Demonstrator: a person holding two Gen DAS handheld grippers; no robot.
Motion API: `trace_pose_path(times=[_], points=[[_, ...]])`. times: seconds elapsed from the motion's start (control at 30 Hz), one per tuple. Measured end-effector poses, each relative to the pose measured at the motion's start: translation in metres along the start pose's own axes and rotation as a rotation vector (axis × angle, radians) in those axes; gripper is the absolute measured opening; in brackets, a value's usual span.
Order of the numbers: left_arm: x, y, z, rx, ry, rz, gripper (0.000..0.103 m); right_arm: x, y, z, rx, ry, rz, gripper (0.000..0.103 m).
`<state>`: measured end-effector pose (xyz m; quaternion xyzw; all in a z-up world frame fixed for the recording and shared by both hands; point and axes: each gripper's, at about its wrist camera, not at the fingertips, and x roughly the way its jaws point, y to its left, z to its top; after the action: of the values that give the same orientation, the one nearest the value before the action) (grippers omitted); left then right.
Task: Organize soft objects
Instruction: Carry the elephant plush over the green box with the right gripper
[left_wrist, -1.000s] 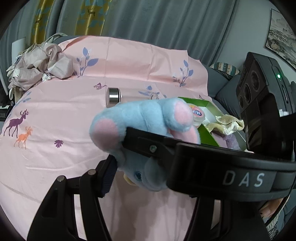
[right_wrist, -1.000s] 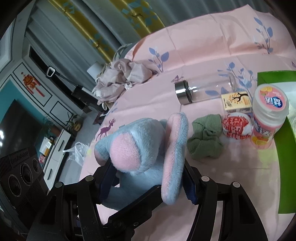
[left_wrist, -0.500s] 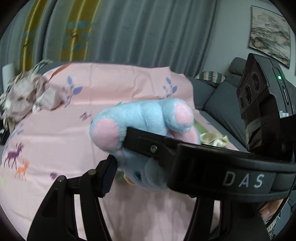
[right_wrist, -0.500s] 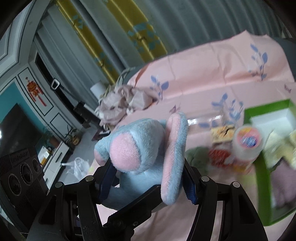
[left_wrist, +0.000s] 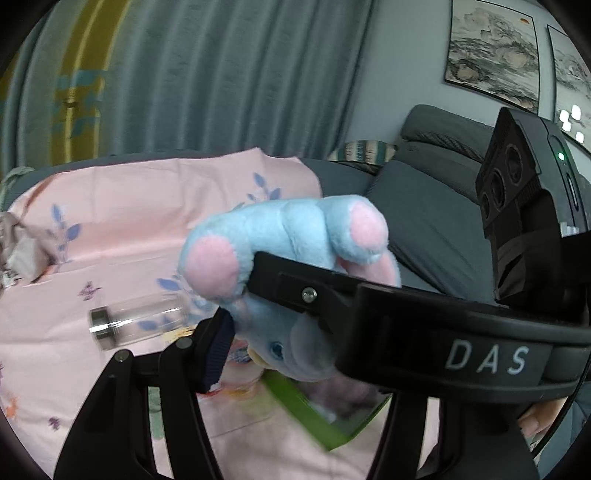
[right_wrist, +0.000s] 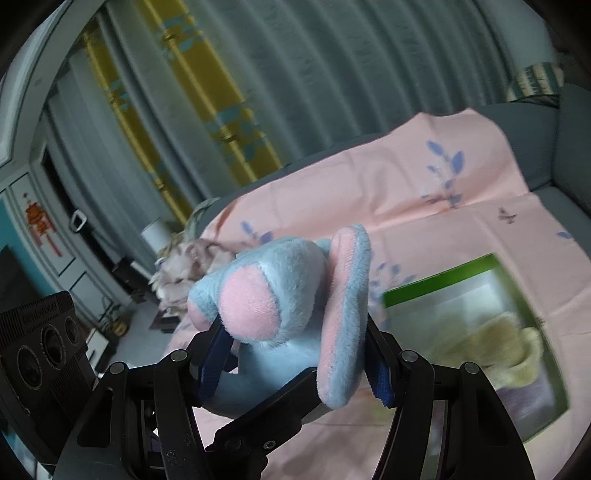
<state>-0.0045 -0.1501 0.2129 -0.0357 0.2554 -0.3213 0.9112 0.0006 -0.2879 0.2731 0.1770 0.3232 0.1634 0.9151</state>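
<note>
Blue-and-pink plush toy (left_wrist: 288, 236) sat up in the air above the pink sheet (left_wrist: 122, 206), pinched by both tools at once. Left tool (left_wrist: 258, 317) was partly closed on its body, w/ the navy pad (left_wrist: 218, 350) pressed into the fur; its other finger was hidden behind the right tool's black body. Right tool (right_wrist: 291, 354) was also partly closed on the toy (right_wrist: 280, 295), pads squeezing the lower body and one big pink-lined ear (right_wrist: 343, 314). Below, on the sheet (right_wrist: 406, 192), lay a green box (right_wrist: 436, 284) w/ a beige soft thing (right_wrist: 491, 350) inside, blurred. Clear bottle w/ metal cap (left_wrist: 136, 321) lay on its side left of the toy. Crumpled cloth (right_wrist: 184, 266) sat at the sheet's far edge.
</note>
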Motion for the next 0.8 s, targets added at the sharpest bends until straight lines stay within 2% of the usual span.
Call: trace_pose_path(times=[0.27,0.57,0.8], points=[[0.060,-0.026,0.009,0.036,0.073,-0.058,0.059,-0.004,-0.068,0.009,0.111,-0.025,-0.048,0.066],[0.129,-0.033,-0.002,0.007,0.227,-0.078,0.058,0.027,-0.142,-0.001,0.294,0.039,-0.064,0.066],[0.167,-0.037,-0.018,-0.010,0.341,-0.075,0.058,0.045,-0.187,-0.018,0.423,0.103,-0.078,0.066]])
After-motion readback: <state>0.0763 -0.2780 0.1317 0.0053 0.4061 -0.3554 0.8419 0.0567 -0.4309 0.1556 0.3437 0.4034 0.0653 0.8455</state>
